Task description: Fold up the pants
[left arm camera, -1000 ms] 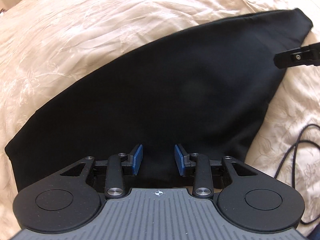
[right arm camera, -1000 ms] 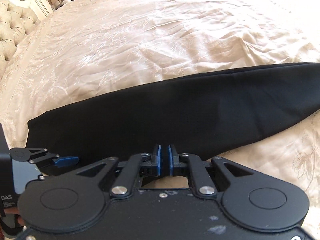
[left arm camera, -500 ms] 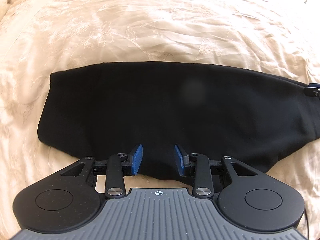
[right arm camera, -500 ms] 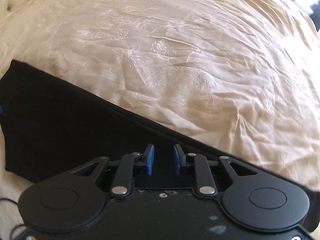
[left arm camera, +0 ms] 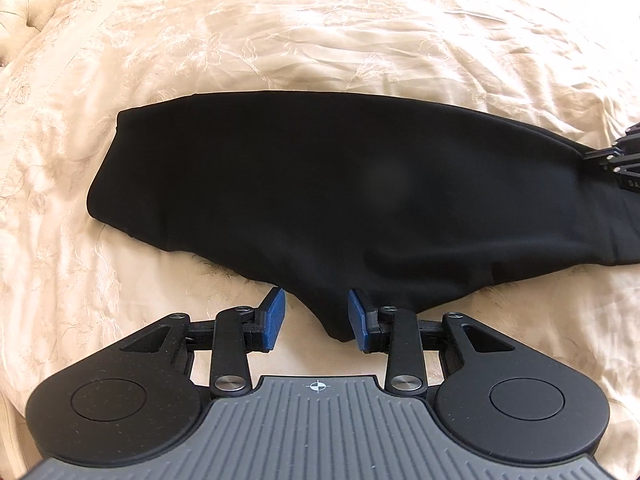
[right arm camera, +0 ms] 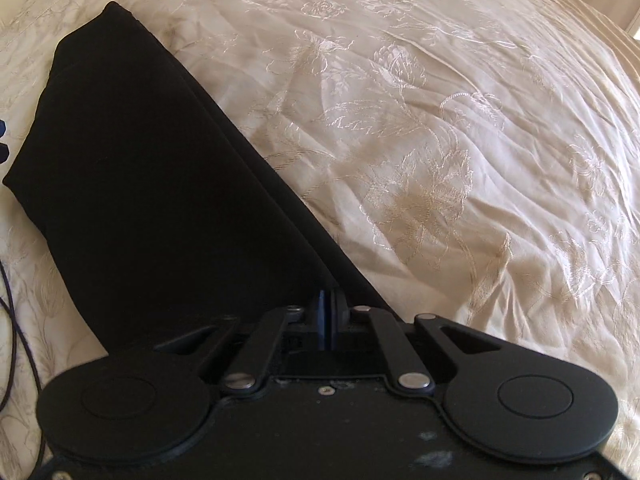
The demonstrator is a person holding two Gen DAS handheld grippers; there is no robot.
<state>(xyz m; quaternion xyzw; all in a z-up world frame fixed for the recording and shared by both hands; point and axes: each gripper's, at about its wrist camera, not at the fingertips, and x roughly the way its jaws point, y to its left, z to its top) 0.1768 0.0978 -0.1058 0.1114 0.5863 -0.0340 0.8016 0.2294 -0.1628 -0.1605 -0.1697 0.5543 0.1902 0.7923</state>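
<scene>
The black pants [left arm camera: 320, 208] lie folded lengthwise on the cream bedspread [left arm camera: 320, 40]. My left gripper [left arm camera: 316, 314] is open, its blue pads either side of a pointed corner of the pants' near edge, not closed on it. In the right wrist view the pants [right arm camera: 152, 200] run from upper left to my right gripper [right arm camera: 329, 312], which is shut on the pants' edge. The right gripper also shows in the left wrist view [left arm camera: 624, 160] at the pants' right end.
The embroidered bedspread [right arm camera: 440, 140] spreads wide to the right and beyond the pants. A tufted headboard [left arm camera: 24, 4] is at the far left. A dark cable [right arm camera: 16, 320] lies on the bed at the left of the right wrist view.
My right gripper opened, then shut on the pants' edge at their right end. My left gripper pulled back to the near edge; a corner of the pants now sits between its open pads.
</scene>
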